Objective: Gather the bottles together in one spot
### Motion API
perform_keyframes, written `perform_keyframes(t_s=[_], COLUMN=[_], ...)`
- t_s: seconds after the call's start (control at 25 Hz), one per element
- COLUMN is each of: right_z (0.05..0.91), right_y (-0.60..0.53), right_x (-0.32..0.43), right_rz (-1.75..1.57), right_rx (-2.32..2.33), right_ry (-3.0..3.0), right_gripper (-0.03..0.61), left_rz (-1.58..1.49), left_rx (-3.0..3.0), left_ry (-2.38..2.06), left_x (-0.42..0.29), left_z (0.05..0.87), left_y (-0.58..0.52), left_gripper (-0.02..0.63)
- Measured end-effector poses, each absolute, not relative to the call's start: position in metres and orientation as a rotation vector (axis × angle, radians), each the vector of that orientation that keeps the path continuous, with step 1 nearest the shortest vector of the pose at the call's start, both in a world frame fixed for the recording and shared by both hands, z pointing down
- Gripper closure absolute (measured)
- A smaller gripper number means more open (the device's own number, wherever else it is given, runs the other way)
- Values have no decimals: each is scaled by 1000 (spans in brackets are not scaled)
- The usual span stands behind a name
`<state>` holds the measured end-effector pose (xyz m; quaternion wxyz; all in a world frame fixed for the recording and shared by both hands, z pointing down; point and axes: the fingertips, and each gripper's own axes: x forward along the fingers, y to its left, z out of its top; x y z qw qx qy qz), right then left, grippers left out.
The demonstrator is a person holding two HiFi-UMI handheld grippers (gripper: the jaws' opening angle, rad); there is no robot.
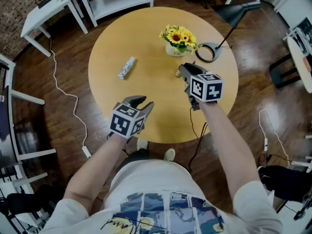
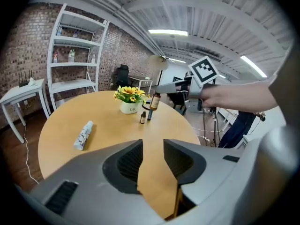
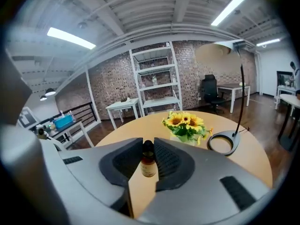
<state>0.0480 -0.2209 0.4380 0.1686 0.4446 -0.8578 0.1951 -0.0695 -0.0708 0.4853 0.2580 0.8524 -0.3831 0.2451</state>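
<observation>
The right gripper is clamped on an amber bottle, near the sunflower pot and the lamp base. Two small dark bottles stand by the pot. The left gripper hangs slightly parted and empty. A white spray bottle lies well apart on the round wooden table. White shelving backs onto a brick wall.

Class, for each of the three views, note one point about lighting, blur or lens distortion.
Head view: even light, only faint shadows on the table. Left gripper view: fisheye bends the shelf, corners go black, the right hand looks smeared. Right gripper view: same dark round edge, ceiling lights glare white, the brown bottle is sharp.
</observation>
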Motion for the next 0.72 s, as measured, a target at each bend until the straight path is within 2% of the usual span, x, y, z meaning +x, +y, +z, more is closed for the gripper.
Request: perform_keyframes(t_s=[0.72], right_z=[555], right_y=[-305], right_x=[13], right_rz=[372], right_rx=[1369], right_ry=[-2232], right_gripper=[497], left_rz=[738], left_rx=[2265], left_ry=[-841], left_x=[-105], left_z=[536], left_y=[-85], left_gripper=[474])
